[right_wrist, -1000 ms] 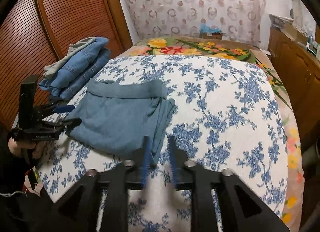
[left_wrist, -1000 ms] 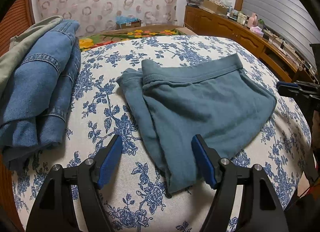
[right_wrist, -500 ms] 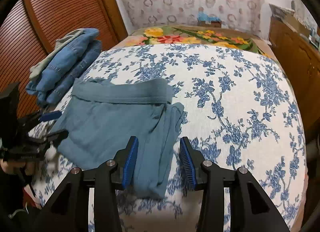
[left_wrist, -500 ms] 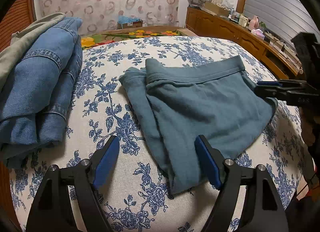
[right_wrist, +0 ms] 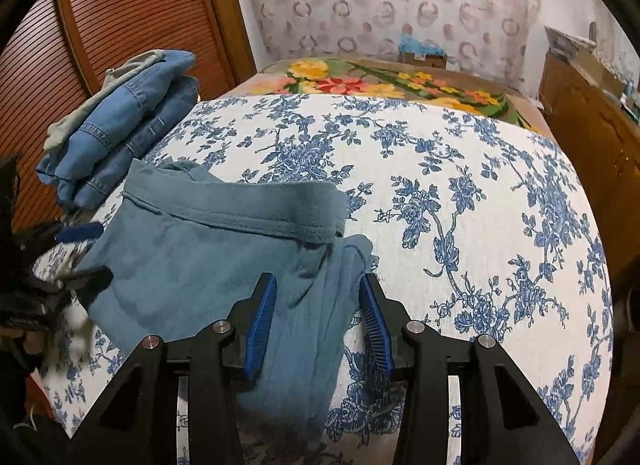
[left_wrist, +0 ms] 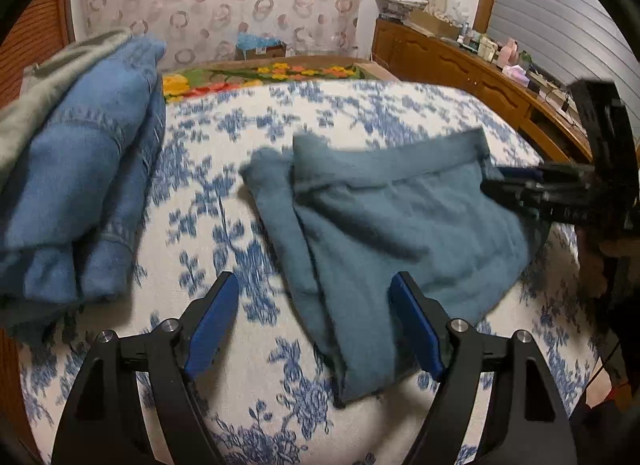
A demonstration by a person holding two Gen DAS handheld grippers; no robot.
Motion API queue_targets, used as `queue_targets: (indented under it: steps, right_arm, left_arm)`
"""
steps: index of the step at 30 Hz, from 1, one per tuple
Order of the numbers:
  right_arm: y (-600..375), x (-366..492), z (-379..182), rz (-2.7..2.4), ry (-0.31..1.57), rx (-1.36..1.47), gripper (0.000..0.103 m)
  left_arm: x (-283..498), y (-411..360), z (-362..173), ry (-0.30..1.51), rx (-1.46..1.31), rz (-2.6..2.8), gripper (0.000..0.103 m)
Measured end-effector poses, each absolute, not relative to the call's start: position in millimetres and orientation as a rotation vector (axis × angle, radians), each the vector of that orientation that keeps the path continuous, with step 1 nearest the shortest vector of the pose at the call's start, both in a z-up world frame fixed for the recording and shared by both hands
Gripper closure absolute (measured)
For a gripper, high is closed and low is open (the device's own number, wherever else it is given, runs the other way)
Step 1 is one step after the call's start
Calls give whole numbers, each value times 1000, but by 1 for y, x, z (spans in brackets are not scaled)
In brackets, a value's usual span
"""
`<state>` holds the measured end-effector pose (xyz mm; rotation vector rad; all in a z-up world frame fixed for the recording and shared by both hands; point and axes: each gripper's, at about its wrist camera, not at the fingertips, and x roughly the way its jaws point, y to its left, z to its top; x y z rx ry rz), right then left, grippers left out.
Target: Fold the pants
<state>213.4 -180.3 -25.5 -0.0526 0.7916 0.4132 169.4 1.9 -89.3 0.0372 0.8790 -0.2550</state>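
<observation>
Teal pants (left_wrist: 400,225) lie folded on the bed's blue floral cover (left_wrist: 224,193), waistband toward the far side. My left gripper (left_wrist: 314,293) stands open just above the cover, with the pants' near corner between its blue pads and untouched by them. In the right wrist view the pants (right_wrist: 192,257) fill the left middle. My right gripper (right_wrist: 316,289) is open and straddles their bunched side edge; the pads do not press the cloth. Each gripper appears in the other's view: the right gripper (left_wrist: 520,189) at the pants' far side, the left gripper (right_wrist: 80,253) at their left corner.
A stack of folded jeans (right_wrist: 120,125) with a grey-green garment on top sits by the slatted wooden door (right_wrist: 100,25). A flowered blanket (right_wrist: 360,81) covers the far end of the bed. A cluttered wooden dresser (left_wrist: 460,65) runs along the right side.
My right gripper has moved left and down over the pants' side edge, and its jaws have widened. The left gripper stayed in place and its jaws opened a little more.
</observation>
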Motion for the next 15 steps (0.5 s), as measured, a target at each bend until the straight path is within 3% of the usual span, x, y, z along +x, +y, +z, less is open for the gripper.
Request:
queue_targets:
  steps: [11,15]
  right_arm:
    - [-183,205,-28,428,762,-54,55]
    - [-184,205,-28,432,763,-56,54]
  left_arm:
    - [207,0,-84,885,13,-260,37]
    - [219,4,-89,902,-16,-249,37]
